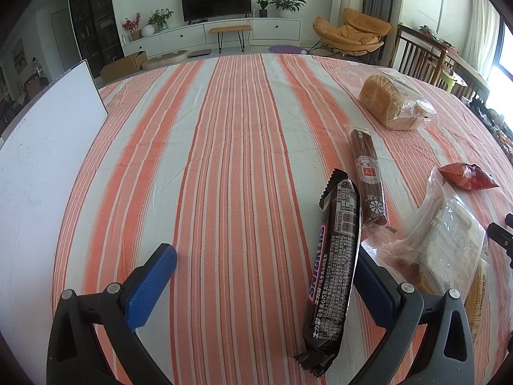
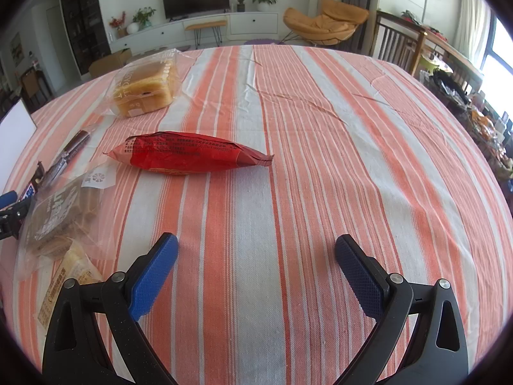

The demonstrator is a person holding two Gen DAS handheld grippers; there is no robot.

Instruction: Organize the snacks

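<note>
A brown Snickers bar (image 1: 333, 266) lies on the striped tablecloth (image 1: 224, 160) between the wide-apart fingers of my open left gripper (image 1: 266, 252), close beside its right finger (image 1: 375, 288). Beyond the bar is a dark brown stick-shaped snack (image 1: 368, 179), and a bagged loaf of bread (image 1: 391, 102) sits farther back. My right gripper (image 2: 256, 240) is open over bare cloth with nothing between its fingers. A red packet (image 2: 189, 155) lies ahead of it, a little to the left. The loaf (image 2: 147, 86) shows at the back left.
A clear bag of sliced cake (image 1: 449, 243) and a yellow packet (image 1: 477, 298) lie right of the left gripper. A white board (image 1: 48, 147) covers the table's left side. Wooden chairs (image 2: 397, 45) stand past the far right edge.
</note>
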